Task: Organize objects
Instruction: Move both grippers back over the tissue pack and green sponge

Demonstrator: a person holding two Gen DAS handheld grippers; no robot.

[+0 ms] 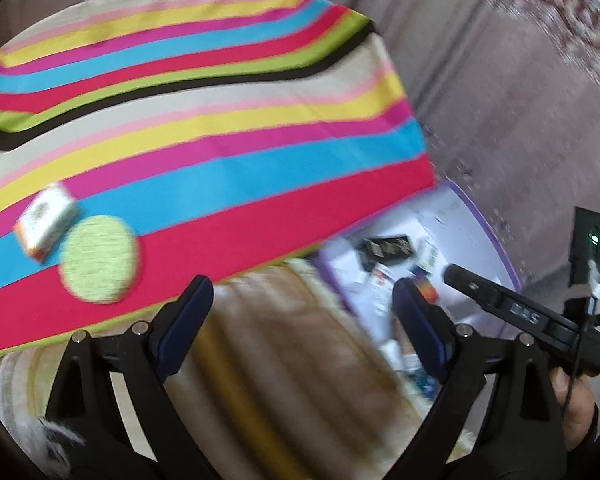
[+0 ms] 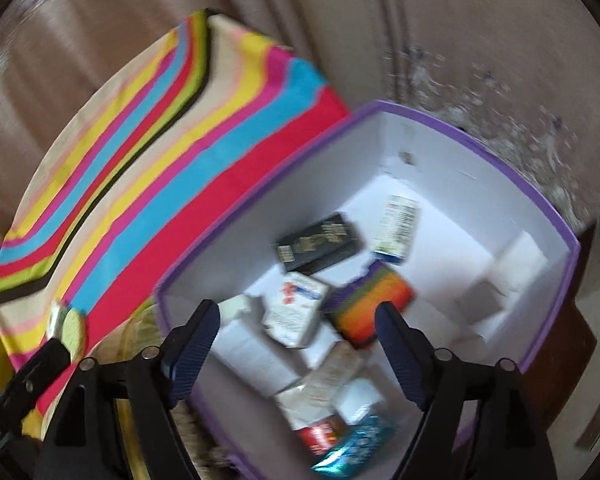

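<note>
Still on the striped cloth [image 1: 228, 184]: two items not yet boxed, a small white-and-orange carton [image 1: 46, 222] and a round green pad [image 1: 99, 259], touching or nearly so, near the cloth's front edge. The purple-rimmed box [image 2: 452, 128] sits just beside the cloth, off its red-striped edge, open-topped and already holding a jumble of small packs: a black one [image 2: 320, 242], a rainbow-striped one [image 2: 370, 304], a white carton with red and blue print [image 2: 296, 304], and a teal foil pack [image 2: 354, 446] nearest the camera.

Left gripper [image 1: 302, 322]: jaws spread wide, nothing between them, hanging over the gap between cloth and box. Right gripper [image 2: 298, 346]: also spread wide and empty, poised above the box interior.

Judged step: fetch the next piece from the cloth. The carton looks the easier grab; close across its narrow faces, lift clear before swinging over the purple rim, and release low over the bare white floor at the far side of the box so it does not tumble off the heap. The pad lies flat and thin, so it may need a pinch at its edge.

View differences: the left view shows carton and pad fully, but the box only as a blurred sliver. The right view opens up the box contents, while the pad [image 2: 74, 330] shows only at the cloth's edge. Both frames are motion-blurred, so labels are unreadable.
</note>
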